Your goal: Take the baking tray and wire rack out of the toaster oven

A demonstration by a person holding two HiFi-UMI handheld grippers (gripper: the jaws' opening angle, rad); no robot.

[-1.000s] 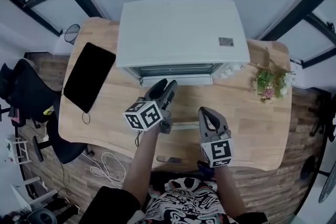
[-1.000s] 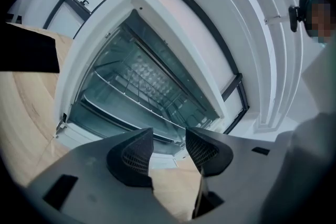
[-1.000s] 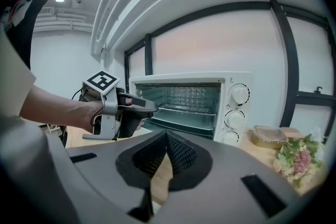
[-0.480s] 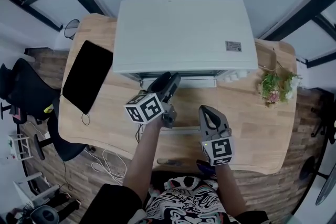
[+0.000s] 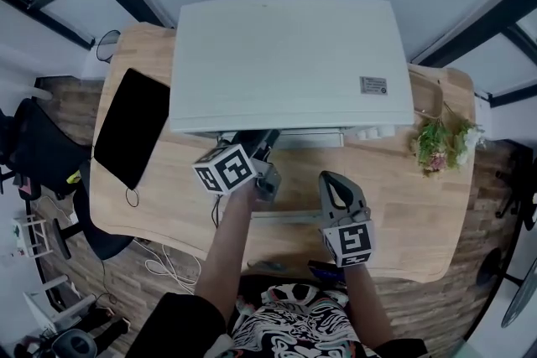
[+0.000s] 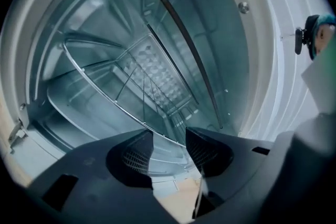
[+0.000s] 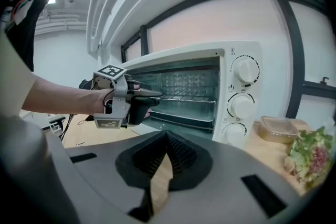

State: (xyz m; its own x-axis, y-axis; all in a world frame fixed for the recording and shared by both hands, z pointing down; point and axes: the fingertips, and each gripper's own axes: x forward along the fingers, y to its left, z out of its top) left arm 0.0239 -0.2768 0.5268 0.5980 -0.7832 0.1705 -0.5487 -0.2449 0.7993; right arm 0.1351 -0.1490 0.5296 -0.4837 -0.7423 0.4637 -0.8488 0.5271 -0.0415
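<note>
The silver wire rack (image 6: 143, 94) and the grey metal baking tray (image 7: 184, 114) beneath it sit inside the white toaster oven (image 5: 289, 63). The left gripper (image 6: 169, 134), jaws spread and empty, is at the rack's front rim, at 12 o'clock. It looks like the reach; next, clamp the rim and pull. The right gripper (image 7: 166, 135), at its 5 o'clock, is clenched on nothing.

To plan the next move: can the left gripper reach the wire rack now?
Probably yes: the toaster oven is open, the left gripper is at its mouth, jaws apart, and the wire rack lies just ahead, unblocked.

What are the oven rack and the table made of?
Rack: thin bare metal wire, probably steel; it glints silver. Table: looks like light wood with a smooth finish; faint grain shows, though it could be veneer.
</note>
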